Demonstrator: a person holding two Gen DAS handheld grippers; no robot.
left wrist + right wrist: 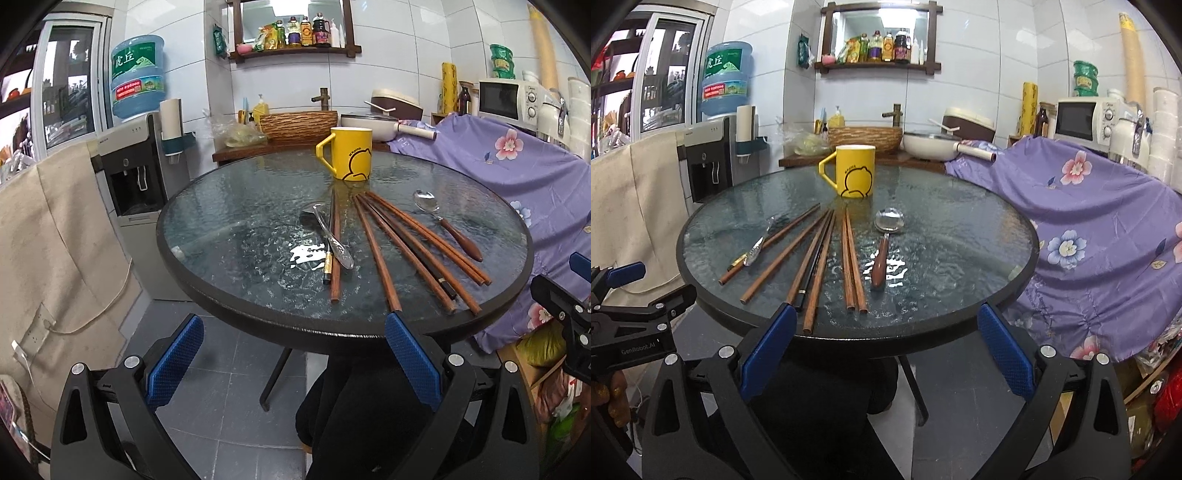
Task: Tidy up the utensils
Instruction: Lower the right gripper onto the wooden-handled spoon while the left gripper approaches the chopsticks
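A yellow mug (351,153) (854,170) stands upright at the far side of a round glass table (229,221) (960,229). Several brown chopsticks (406,240) (816,254) lie fanned out in front of it. A metal spoon with a wooden handle (448,227) (884,243) lies to their right. A silver utensil (332,240) (759,245) lies at the left across a chopstick. My left gripper (293,360) is open and empty, below the table's near edge. My right gripper (886,349) is open and empty, at the near edge too.
A water dispenser (136,140) stands left of the table beside a beige cloth (55,229). A purple flowered cloth (1089,229) covers furniture at the right. A counter behind holds a basket (299,123), a pan (931,146) and a microwave (1086,120).
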